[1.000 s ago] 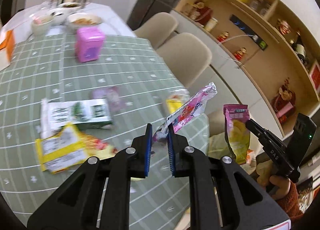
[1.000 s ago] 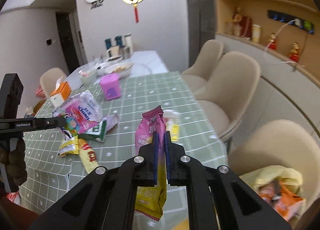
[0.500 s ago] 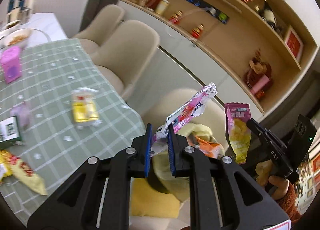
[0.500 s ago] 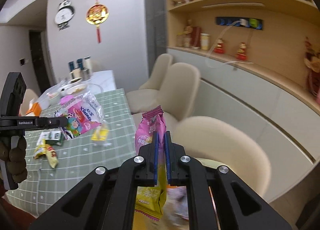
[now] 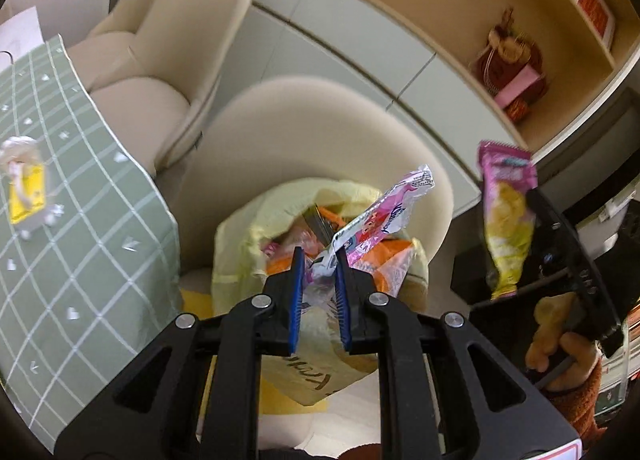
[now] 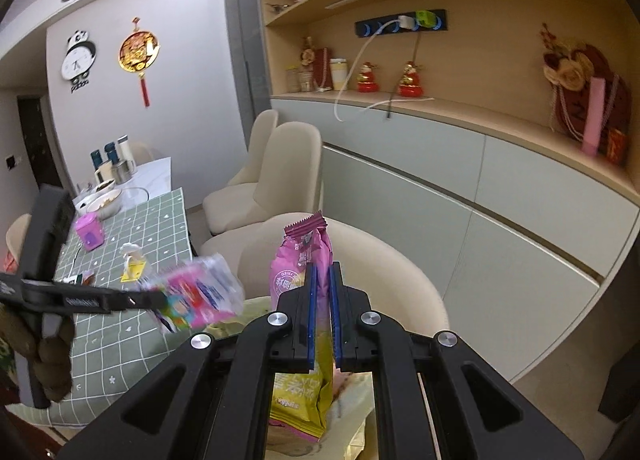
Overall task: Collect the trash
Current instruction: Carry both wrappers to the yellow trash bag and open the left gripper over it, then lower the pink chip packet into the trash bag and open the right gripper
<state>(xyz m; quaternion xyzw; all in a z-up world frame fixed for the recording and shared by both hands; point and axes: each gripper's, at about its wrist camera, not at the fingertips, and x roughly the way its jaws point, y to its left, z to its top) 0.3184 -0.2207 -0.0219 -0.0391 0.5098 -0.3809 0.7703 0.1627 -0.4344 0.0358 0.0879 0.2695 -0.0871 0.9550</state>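
Our left claw (image 5: 317, 260) clenched on a pink wrapper (image 5: 382, 216), right claw (image 6: 322, 276) gripped a chip bag (image 6: 301, 260), both over the yellow bag (image 5: 240, 236) on the chair (image 5: 304, 128)

The pink wrapper (image 6: 200, 296) was smeared by motion in the right wrist view, its print unreadable. The yellow trash bag (image 5: 256, 228) was partly hidden behind the left gripper (image 5: 318, 260), its contents indistinct.

Glossy plastic wrapper (image 5: 376, 220), matt black plastic claw (image 5: 318, 260), thin yellow plastic bag (image 5: 256, 244)
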